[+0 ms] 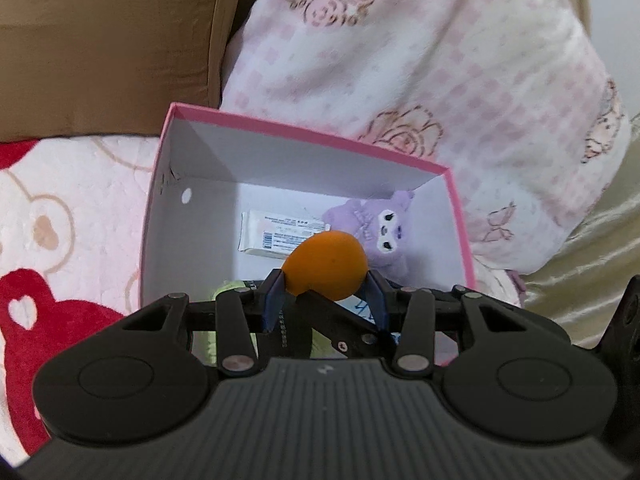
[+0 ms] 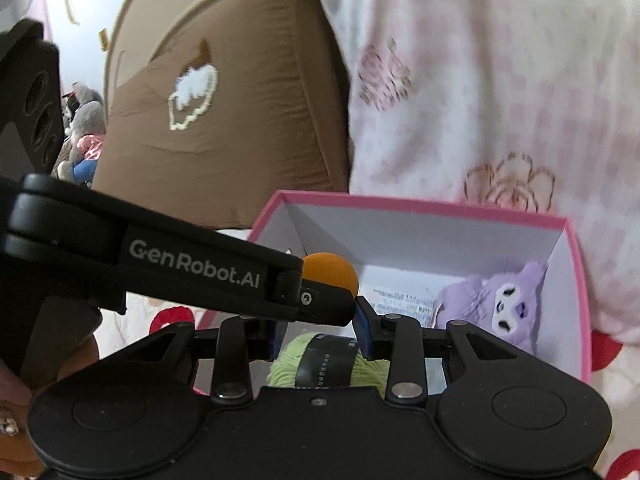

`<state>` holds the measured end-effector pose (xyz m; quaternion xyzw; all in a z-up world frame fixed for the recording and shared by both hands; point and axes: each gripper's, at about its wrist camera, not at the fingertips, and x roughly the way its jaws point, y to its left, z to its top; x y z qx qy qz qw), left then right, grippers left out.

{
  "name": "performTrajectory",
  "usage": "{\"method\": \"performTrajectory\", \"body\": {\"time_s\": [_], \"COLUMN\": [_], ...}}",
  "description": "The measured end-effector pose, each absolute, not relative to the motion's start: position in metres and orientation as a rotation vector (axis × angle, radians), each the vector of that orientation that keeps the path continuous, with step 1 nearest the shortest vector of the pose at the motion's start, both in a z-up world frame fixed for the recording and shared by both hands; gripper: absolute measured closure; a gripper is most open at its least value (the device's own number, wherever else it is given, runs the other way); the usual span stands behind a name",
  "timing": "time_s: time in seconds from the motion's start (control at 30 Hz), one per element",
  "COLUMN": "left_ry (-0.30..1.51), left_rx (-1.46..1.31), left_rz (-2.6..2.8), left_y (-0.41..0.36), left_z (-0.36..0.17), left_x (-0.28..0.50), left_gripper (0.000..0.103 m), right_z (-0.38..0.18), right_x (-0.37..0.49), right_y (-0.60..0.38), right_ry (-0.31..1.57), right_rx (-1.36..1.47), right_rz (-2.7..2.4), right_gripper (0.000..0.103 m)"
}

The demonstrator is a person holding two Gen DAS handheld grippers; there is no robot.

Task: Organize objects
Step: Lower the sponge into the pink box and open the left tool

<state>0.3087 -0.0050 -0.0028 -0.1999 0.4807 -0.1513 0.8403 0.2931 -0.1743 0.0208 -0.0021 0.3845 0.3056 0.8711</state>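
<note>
An orange egg-shaped ball [image 1: 326,264] is sitting pinched between the blue pads of the left tool [image 1: 325,296], so that tool is gripping it. It is hanging over the near part of an open pink box [image 1: 304,130] w/ a white inside. In the right wrist view the same ball [image 2: 330,270] is peeking out past the left tool's black arm, which is crossing in from the left and is marked GenRobot.AI.

The right tool [image 2: 320,330] is sitting just behind and below that arm. Its blue pads are standing a narrow gap apart w/ nothing between them, so it is closed as far as it goes and empty. Green yarn w/ a black band [image 2: 328,364] is lying under it in the near end of the box.

Inside the box, further in, a white carton w/ printed text [image 1: 276,236] is lying flat on the bottom. A purple plush toy [image 1: 380,232] is leaning in the far right corner, face toward the camera.

The box is resting on a pink and red bear-pattern blanket [image 1: 60,232]. Beyond it on the far left a brown cushion [image 1: 108,52] is standing, and on the far right a pink checked pillow w/ bear prints [image 1: 420,80] is lying against it. More plush toys [image 2: 82,128] are piling up at far left in the right wrist view, blurred.
</note>
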Motion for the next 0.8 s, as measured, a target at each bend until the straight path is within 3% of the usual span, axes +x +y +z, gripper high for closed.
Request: {"method": "performTrajectory", "body": {"time_s": [0.67,0.8], "left_ry": [1.065,1.073], "left_rx": [-0.505,-0.507], "left_rz": [-0.29,-0.305], "left_y": [-0.009,-0.012], "left_z": [-0.043,-0.048], "left_x": [0.335,0.335], "left_gripper": [0.061,0.061], "right_z": [-0.022,-0.027], "right_x": [0.332,0.337], "right_y": [-0.187,-0.191], "right_ry": [0.949,0.946], "right_rx": [0.091,0.102], "right_rz": [0.68,0.68], "right_gripper": [0.06,0.054]}}
